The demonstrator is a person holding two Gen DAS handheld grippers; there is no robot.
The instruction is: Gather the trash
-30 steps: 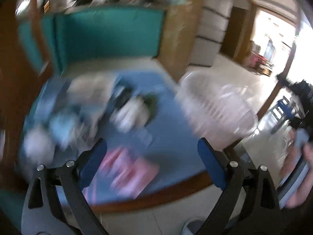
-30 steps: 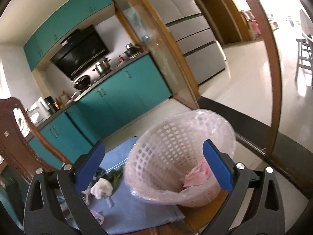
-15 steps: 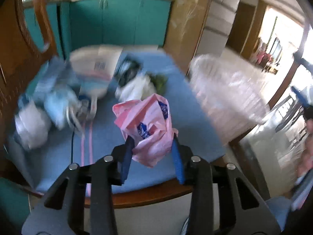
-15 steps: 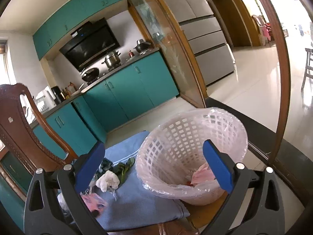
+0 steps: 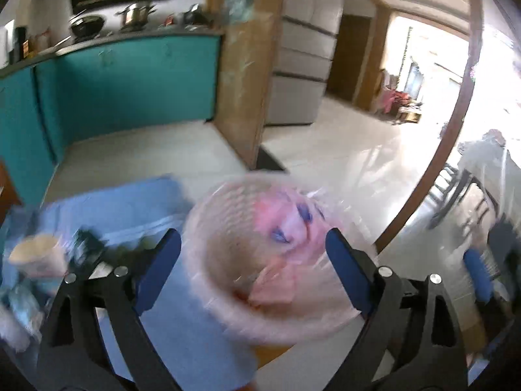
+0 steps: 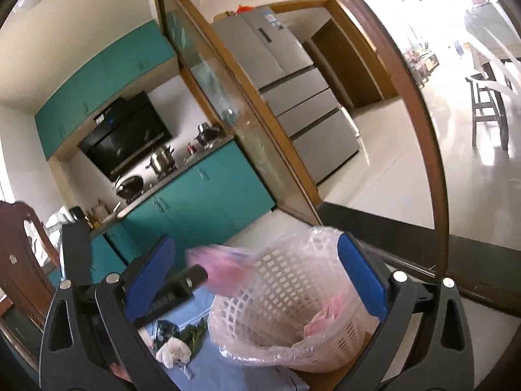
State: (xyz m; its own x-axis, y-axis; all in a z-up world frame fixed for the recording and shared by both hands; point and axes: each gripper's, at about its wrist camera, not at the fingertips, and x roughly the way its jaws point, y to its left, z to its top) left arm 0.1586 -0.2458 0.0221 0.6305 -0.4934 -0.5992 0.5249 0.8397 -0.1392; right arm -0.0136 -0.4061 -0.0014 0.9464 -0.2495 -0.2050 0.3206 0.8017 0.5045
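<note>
A white lattice basket (image 6: 293,299) lined with clear plastic stands on the blue cloth (image 6: 221,368) at the table's corner; it also shows blurred in the left wrist view (image 5: 234,280). My left gripper (image 5: 252,257) is open above the basket mouth. A pink plastic bag (image 5: 286,224) is in the air over the basket, free of the jaws; it is also in the right wrist view (image 6: 224,267). Pink trash (image 6: 322,319) lies in the basket. My right gripper (image 6: 255,280) is open and empty, in front of the basket.
White crumpled paper (image 6: 172,352), green leaves (image 6: 195,335) and a dark wrapper (image 6: 166,329) lie on the cloth left of the basket. A paper cup (image 5: 35,254) and blurred litter lie at the left. A wooden chair (image 6: 22,260) stands at the left.
My left gripper carried the pink bag from the cloth over to the basket and opened, letting the bag go. My right gripper tilted upward a little and stayed open.
</note>
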